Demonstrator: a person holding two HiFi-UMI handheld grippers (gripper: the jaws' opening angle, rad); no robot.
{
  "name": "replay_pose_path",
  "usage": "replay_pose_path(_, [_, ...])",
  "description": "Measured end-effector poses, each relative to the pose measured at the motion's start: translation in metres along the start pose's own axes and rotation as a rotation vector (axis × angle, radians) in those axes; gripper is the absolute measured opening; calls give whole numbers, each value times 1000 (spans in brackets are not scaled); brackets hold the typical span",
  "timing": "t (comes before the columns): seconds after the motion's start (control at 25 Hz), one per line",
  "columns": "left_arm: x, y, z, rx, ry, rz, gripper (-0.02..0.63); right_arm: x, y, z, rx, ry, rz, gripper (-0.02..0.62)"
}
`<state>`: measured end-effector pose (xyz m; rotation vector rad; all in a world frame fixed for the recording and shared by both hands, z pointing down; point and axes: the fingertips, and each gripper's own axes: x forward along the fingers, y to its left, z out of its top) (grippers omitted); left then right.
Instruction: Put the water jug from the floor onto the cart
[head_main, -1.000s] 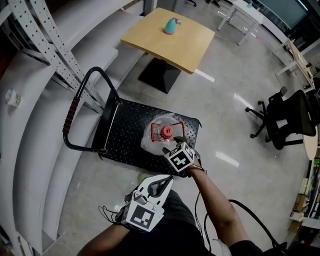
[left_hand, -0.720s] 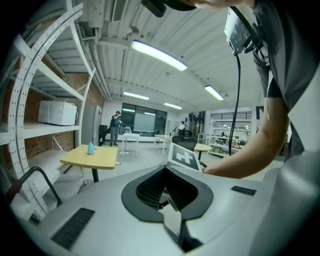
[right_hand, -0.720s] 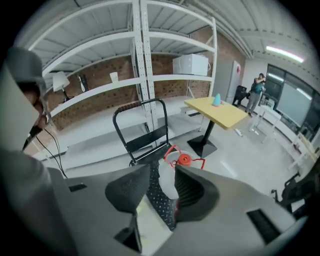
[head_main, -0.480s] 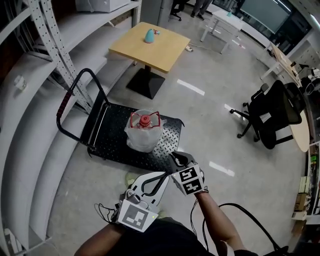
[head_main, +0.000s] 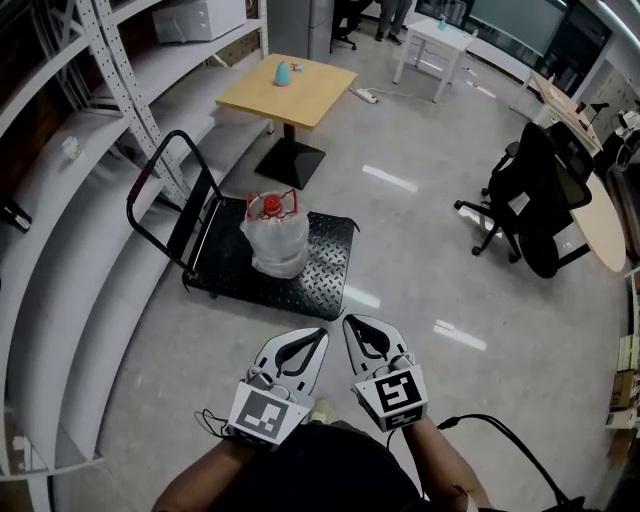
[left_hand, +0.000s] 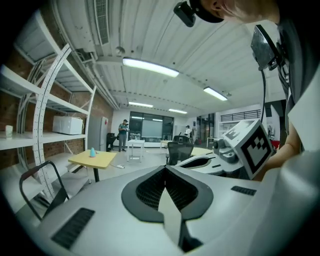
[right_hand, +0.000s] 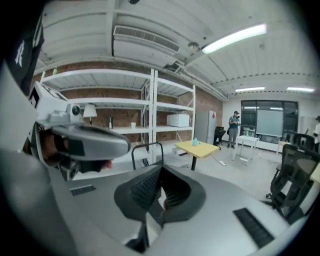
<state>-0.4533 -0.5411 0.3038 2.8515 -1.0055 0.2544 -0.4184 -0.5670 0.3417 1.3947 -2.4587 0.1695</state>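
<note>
Both claws are nearest, side by side and close together at the lower edge of the head view, each a white two-jaw tool with a square-marker cube at its rear. In the left claw the jaws are pressed together with nothing between them, as its own view shows. In the right claw the jaws have just been closing and now also meet on nothing. Both point away from the person over the bare grey concrete floor, well apart from the load. Beyond them stands the black diamond-plate platform cart, with its black tubular push handle with a red grip rising at the left end. The clear plastic water jug with a red cap and red carrying frame stands upright about mid-deck, clear of all four edges and touched by neither claw. Left of the cart runs the white perforated-steel shelving rack. Farther off is the square pale-wood pedestal table, with a small teal object near its far-left corner. To the right is a black swivel office chair.
</note>
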Motion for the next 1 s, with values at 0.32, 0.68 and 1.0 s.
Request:
replay_pose_path(0.32, [-29, -48, 26, 32, -54, -20, 4, -93, 25, 50, 84, -223, -31, 3])
replay_pose_path(0.68, [-54, -53, 39, 62, -87, -40, 3, -106, 45, 63, 32, -228, -75, 3])
replay_pose_path(1.0, [-78, -33, 41, 37, -107, -17, 3, -90, 73, 78, -2, -236, -46, 3])
